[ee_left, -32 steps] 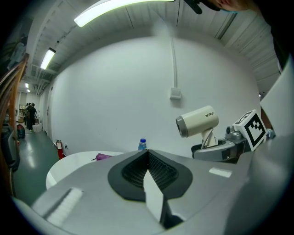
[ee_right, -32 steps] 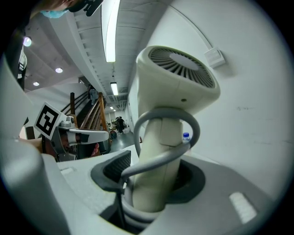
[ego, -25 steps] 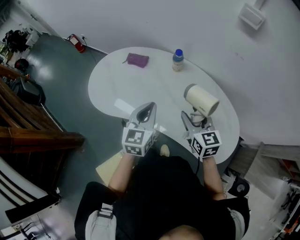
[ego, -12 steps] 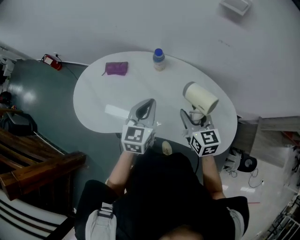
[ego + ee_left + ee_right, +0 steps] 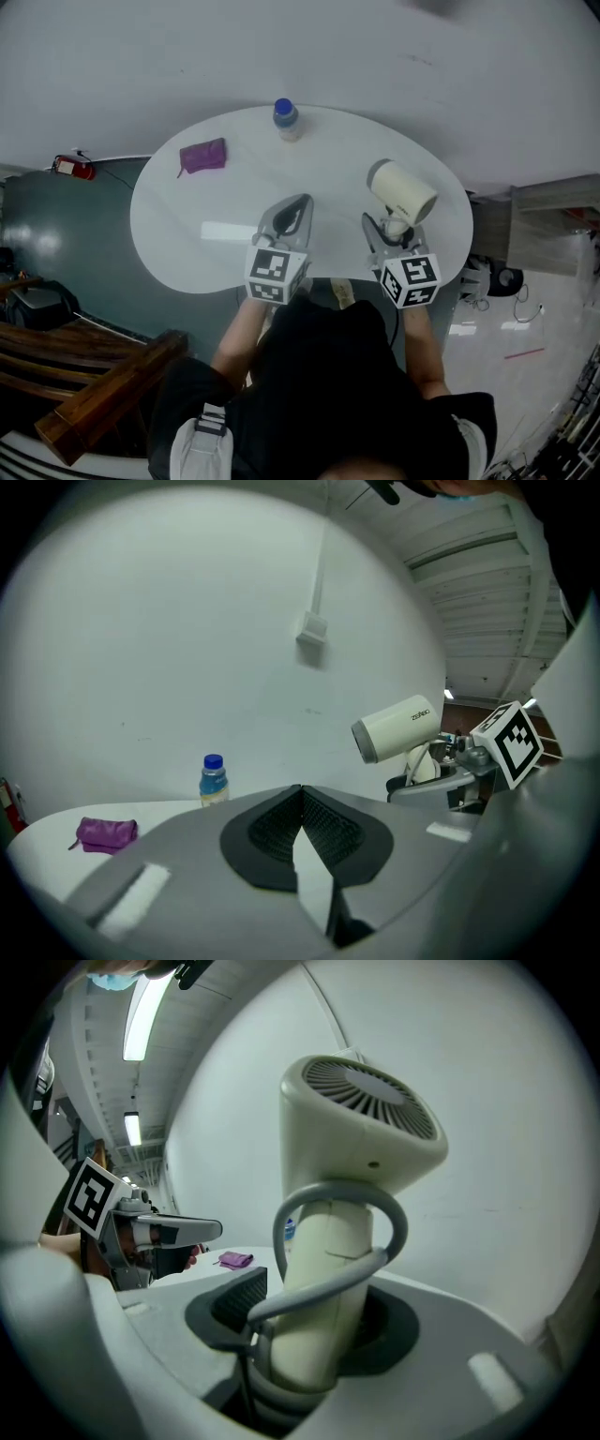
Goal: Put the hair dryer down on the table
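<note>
Surface [image 5: 323, 178]: white and kidney-shaped, standing against a pale wall [image 5: 187, 56].
Hair dryer [image 5: 405, 190]: cream-coloured, over the right part of the surface towards its near edge. The handle is roughly upright, with the barrel on top and its slotted grille in the right gripper view [image 5: 361, 1138]. No view shows whether it touches the surface.
Cord [image 5: 342, 1186]: grey, looped round the hair dryer's handle.
Right gripper [image 5: 389, 231]: at the near right edge of the surface, with its fingers [image 5: 239, 1299] clenched on the handle of the hair dryer.
Left gripper [image 5: 297, 210]: over the near middle of the surface. Its fingers [image 5: 277, 822] are pressed together tip to tip, with nothing between them.
Bottle [image 5: 285, 119]: blue-capped, upright at the far edge of the surface; also seen from the left gripper [image 5: 213, 778].
Pouch [image 5: 203, 156]: purple, lying flat on the left part of the surface, well apart from both grippers.
Person [image 5: 319, 394]: in a dark top at the near side of the surface, both arms reaching over it.
Fire extinguisher [image 5: 70, 167]: red, on the floor off the left end of the surface.
</note>
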Tool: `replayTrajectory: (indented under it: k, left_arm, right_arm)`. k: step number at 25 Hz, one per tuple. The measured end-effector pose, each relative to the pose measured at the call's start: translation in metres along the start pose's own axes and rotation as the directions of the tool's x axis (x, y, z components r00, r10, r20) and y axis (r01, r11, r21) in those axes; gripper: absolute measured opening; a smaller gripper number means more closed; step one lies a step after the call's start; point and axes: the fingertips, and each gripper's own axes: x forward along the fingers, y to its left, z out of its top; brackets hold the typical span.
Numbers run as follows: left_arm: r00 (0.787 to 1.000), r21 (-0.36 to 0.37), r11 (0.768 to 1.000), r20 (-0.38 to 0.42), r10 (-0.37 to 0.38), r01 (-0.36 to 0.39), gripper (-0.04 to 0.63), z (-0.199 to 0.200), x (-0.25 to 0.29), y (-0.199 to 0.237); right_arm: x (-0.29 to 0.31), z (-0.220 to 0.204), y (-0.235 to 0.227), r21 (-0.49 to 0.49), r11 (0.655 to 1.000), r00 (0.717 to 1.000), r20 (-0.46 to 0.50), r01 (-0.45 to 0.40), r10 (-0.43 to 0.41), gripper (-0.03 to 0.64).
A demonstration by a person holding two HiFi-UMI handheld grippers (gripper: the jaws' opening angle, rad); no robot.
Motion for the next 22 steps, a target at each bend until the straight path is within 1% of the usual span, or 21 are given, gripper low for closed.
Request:
replayTrajectory:
  k: [6, 11, 16, 22]
  left_arm:
    - [0.996, 0.007, 0.996, -0.021, -0.09, 0.09, 0.006, -0.01, 0.021, -0.005]
    - [0.99, 0.006, 0.991, -0.035, -0.134, 0.134, 0.006, -0.018, 0.045, -0.011]
    - [0.986, 0.014, 0.988, -0.056, -0.155, 0.156, 0.006, -0.027, 0.07, -0.016]
    - [0.985, 0.012, 0.989, -0.093, -0.146, 0.148, 0.006, -0.046, 0.095, -0.01]
  right_arm:
    - [-0.002, -0.019, -0.021, 0.055, 0.993, 0.995, -0.032, 0.1, -0.098, 0.229]
    - [0.001, -0.031, -0.037, 0.051, 0.986, 0.986, -0.058, 0.158, -0.155, 0.229]
    - [0.012, -0.044, -0.055, 0.045, 0.983, 0.982, -0.085, 0.175, -0.171, 0.229]
    - [0.033, -0.061, -0.072, 0.052, 0.983, 0.978, -0.119, 0.177, -0.17, 0.229]
